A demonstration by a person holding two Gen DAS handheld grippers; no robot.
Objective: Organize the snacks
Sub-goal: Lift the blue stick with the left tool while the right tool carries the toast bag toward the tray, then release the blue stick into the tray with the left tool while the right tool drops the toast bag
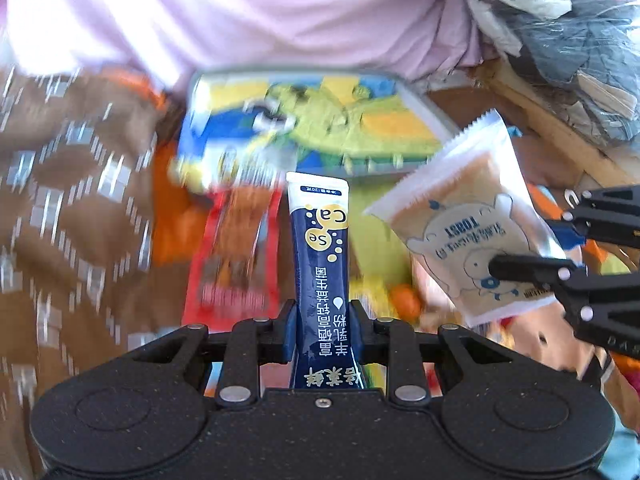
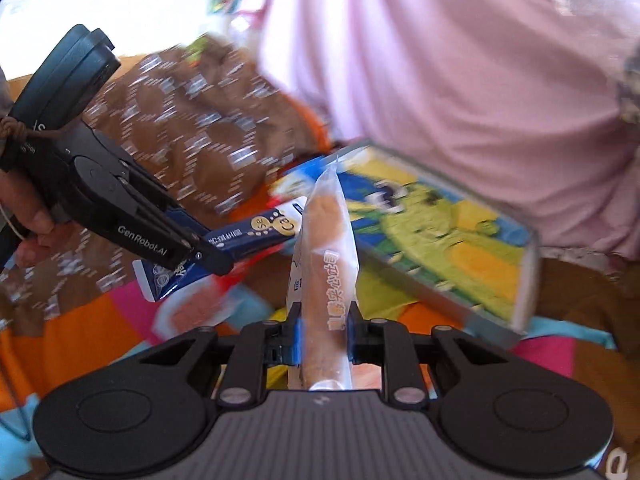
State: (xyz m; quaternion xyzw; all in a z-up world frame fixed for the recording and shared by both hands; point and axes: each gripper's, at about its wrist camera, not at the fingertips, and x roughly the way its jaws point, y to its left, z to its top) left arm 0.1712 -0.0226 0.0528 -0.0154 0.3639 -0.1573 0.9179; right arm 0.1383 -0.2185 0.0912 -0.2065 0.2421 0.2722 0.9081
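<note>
Clamped between the left gripper's [image 1: 322, 330] blue pads, a navy milk-powder stick sachet [image 1: 322, 256] points toward the cartoon-printed tray [image 1: 424, 108], while the right gripper [image 2: 323, 330] is closed on a clear-wrapped toast packet [image 2: 326, 248], both held above the colourful patchwork cloth [image 2: 80, 328].

light: bright daylight, pink cloth [image 1: 248, 12] blown out at top | blur: tray [image 1: 312, 120] and brown fabric [image 1: 72, 184] motion-smeared; blue stick [image 1: 320, 256] and toast pack [image 1: 472, 236] sharp | edges: fisheye bending, dark corner vignette | shadows: soft, faint
</note>
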